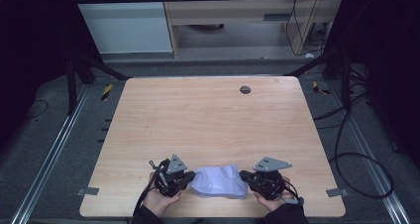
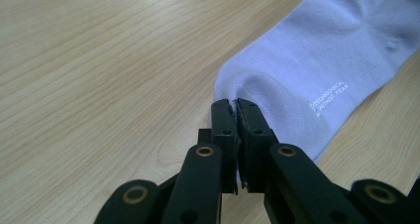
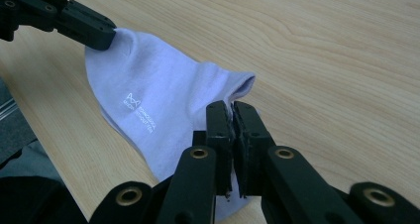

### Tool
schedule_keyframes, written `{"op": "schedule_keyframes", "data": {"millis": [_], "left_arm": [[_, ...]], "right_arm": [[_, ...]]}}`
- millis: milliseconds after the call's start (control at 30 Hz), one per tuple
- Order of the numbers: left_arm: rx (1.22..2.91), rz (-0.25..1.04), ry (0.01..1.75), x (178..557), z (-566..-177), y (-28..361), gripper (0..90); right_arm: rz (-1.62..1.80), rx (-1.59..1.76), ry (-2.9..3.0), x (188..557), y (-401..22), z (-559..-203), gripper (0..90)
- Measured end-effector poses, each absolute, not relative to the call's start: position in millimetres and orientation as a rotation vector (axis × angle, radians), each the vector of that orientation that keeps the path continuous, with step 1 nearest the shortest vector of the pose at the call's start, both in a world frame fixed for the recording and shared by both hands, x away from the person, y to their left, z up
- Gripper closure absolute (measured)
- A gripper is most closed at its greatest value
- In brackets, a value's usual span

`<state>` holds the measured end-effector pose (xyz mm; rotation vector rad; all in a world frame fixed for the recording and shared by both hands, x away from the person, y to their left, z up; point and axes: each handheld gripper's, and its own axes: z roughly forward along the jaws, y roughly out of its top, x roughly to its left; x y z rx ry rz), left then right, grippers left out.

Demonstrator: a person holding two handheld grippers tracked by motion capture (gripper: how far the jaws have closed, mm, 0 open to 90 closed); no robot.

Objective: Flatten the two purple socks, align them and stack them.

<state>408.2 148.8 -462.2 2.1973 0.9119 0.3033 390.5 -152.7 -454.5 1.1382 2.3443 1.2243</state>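
A pale lilac sock [image 1: 219, 181] with small white lettering lies near the front edge of the wooden table [image 1: 208, 120], stretched between my two grippers. My left gripper [image 1: 188, 178] is shut on the sock's left end; in the left gripper view the jaws [image 2: 235, 105] pinch a fold of the sock [image 2: 317, 60]. My right gripper [image 1: 244, 176] is shut on the sock's right end; in the right gripper view the cloth is nipped between the pads [image 3: 232, 107], and the sock [image 3: 153, 100] runs off to the left gripper [image 3: 101, 35].
A small dark round cap [image 1: 245, 89] sits in the table near its far edge. Black frame posts, cables and grey floor surround the table. Both hands come in at the table's front edge.
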Motion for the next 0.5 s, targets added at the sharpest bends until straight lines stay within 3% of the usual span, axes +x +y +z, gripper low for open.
{"op": "schedule_keyframes", "data": {"millis": [500], "left_arm": [[2.243,0.288,0.925,411,-474,145,86.3]], "right_arm": [[1.164,1.175,2.382,395,-153,-469,86.6]]}}
